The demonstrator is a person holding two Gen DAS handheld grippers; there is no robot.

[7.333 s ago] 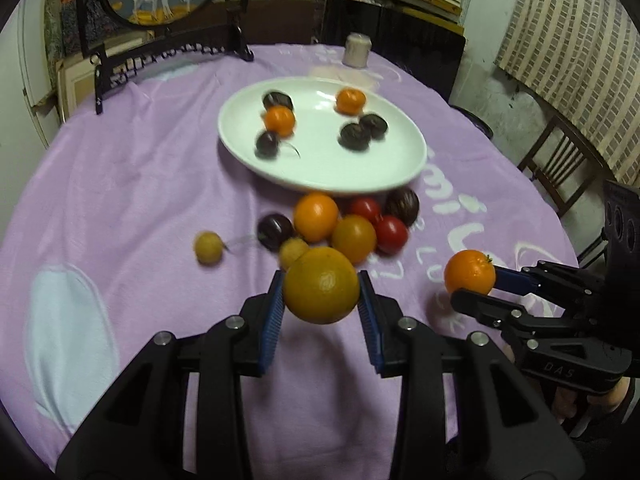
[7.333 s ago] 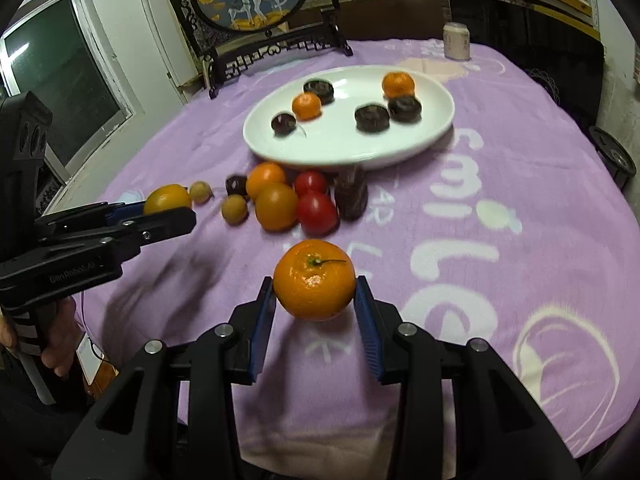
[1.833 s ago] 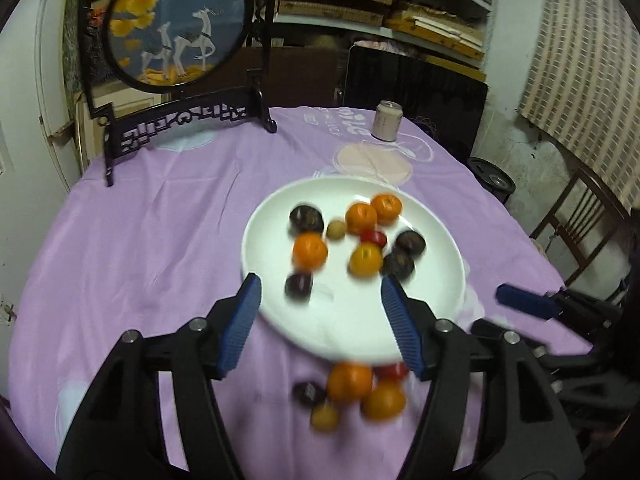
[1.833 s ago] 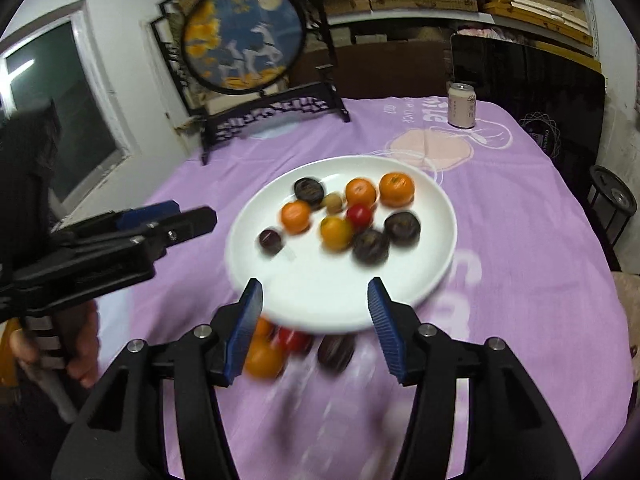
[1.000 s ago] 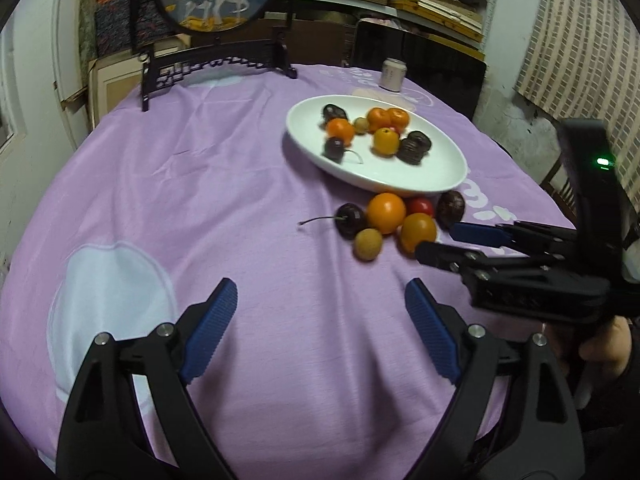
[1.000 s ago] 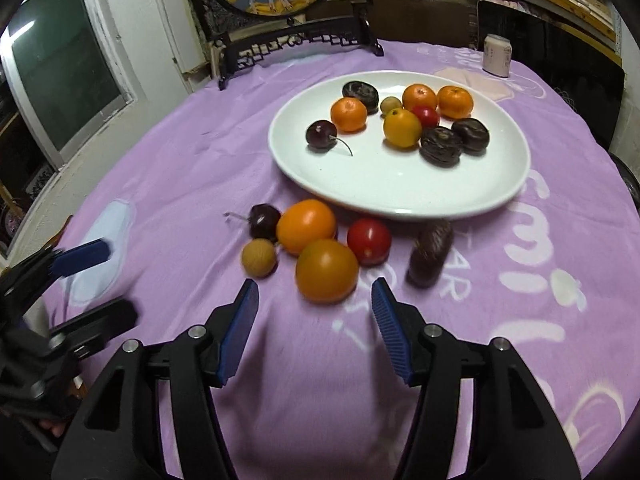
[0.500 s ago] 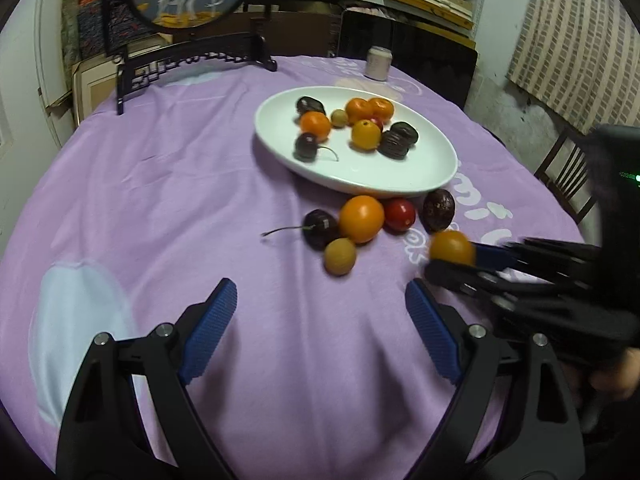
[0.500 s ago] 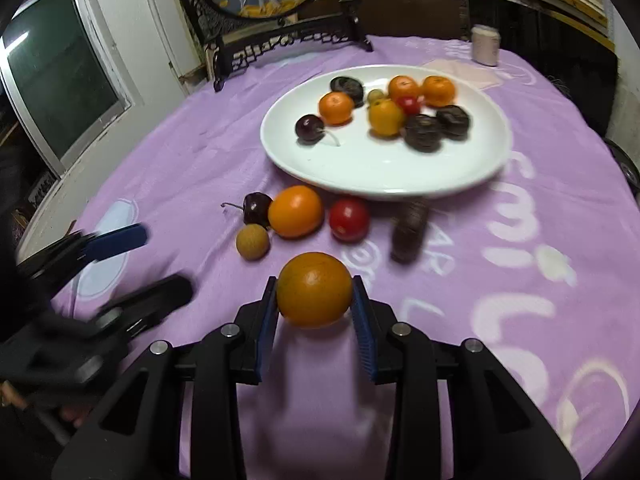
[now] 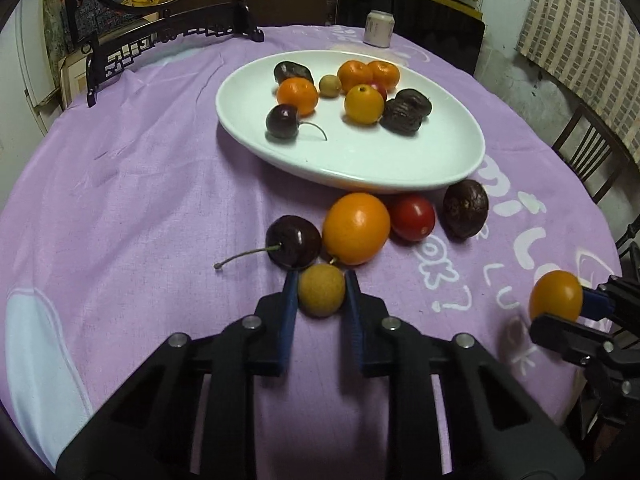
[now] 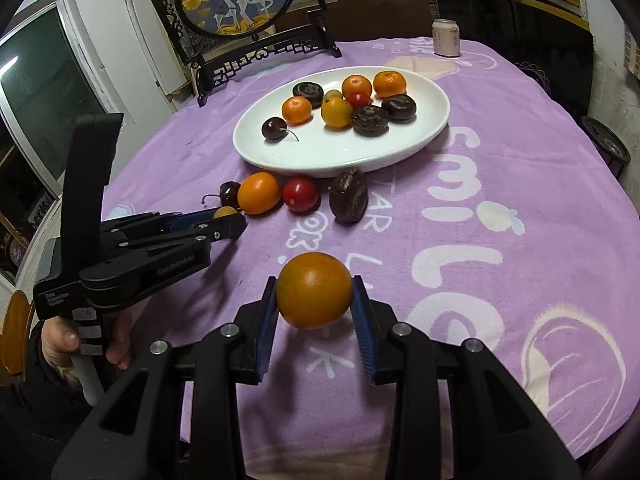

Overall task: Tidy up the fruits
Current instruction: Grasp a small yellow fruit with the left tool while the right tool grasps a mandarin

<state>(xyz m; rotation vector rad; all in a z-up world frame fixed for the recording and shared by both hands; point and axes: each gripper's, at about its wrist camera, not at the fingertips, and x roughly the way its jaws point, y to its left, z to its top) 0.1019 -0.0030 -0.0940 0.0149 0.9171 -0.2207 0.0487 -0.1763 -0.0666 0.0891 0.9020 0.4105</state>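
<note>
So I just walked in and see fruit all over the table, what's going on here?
A person is moving fruit onto the white plate with two handheld grippers. The right gripper holds an orange fruit above the purple cloth. The left gripper is closed around a small tan fruit on the table. A cherry, an orange, a tomato and a dark fruit still wait beside the plate.

Low in the frame, the left tool [image 9: 321, 292] pinches a small tan fruit [image 9: 321, 289] between its blue pads, touching a dark cherry [image 9: 293, 241] and a large orange fruit [image 9: 356, 228]. Above sits the white plate [image 9: 440, 160] of mixed fruit. At the right edge, the right tool [image 9: 560, 312] grips an orange [image 9: 555, 295].
</note>
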